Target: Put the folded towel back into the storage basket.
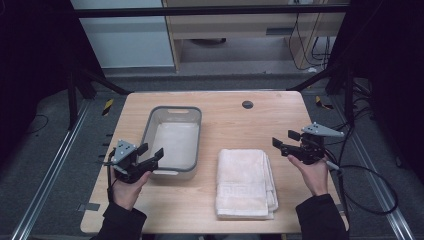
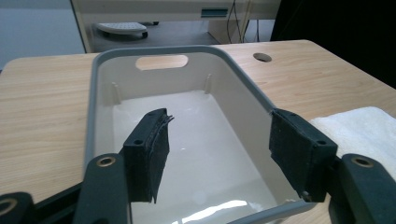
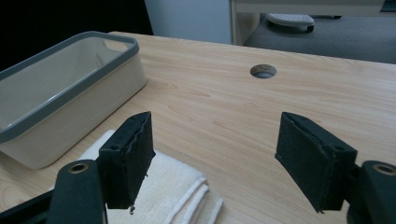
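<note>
A folded white towel (image 1: 246,183) lies flat on the worktop (image 1: 280,117) just right of the empty grey-rimmed bin (image 1: 173,137). Both claws are released and hold nothing: the left claw (image 1: 150,151) hangs over the bin's near rim, the right claw (image 1: 286,139) right of the towel (likely the thing to grasp). Pinch every layer at one edge together, so the fold survives the lift into the bin.

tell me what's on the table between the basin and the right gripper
The folded white towel lies there, just right of the basin, with bare wood between it and the right gripper. The high view shows this best.
</note>
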`<state>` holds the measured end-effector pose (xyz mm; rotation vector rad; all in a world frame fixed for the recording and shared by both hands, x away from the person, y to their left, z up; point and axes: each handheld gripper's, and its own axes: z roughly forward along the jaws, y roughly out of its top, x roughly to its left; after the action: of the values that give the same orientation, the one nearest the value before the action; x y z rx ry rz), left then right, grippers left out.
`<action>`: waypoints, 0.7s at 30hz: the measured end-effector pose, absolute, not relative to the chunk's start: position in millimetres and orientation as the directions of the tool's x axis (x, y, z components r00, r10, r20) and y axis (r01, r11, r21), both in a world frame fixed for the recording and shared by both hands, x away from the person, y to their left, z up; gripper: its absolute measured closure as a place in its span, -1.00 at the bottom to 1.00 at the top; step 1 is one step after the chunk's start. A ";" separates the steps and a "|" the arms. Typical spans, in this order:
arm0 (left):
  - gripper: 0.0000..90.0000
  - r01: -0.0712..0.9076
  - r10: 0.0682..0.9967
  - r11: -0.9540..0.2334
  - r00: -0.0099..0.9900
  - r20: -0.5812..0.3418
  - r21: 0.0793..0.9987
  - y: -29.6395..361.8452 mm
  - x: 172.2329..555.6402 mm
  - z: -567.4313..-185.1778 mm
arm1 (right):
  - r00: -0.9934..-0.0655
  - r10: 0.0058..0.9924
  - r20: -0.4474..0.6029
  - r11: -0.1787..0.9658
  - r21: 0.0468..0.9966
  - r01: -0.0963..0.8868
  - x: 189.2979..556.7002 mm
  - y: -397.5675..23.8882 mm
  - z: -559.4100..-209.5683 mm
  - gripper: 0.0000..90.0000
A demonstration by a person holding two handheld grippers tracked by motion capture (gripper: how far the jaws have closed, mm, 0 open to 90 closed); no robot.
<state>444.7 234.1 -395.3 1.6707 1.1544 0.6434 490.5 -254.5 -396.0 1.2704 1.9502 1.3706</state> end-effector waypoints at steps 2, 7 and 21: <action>-0.18 0.394 0.900 -0.087 0.425 -0.098 0.915 226.7 444.5 -395.3 | -0.490 0.859 0.146 0.093 0.898 0.429 491.1 -252.2 -395.7 -0.40; -0.18 0.389 0.883 -0.109 0.460 -0.090 0.915 207.3 445.2 -397.0 | -0.504 0.852 0.140 0.110 0.894 0.434 492.3 -245.9 -396.2 -0.43; -0.18 0.383 0.842 -0.159 0.533 -0.078 0.910 167.5 439.2 -399.4 | -0.526 0.836 0.153 0.113 0.891 0.439 490.9 -241.7 -397.3 -0.44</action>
<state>439.2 167.5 -399.4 1.7582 1.0264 0.5668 490.9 -241.7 -397.3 1.2401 2.0087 1.3889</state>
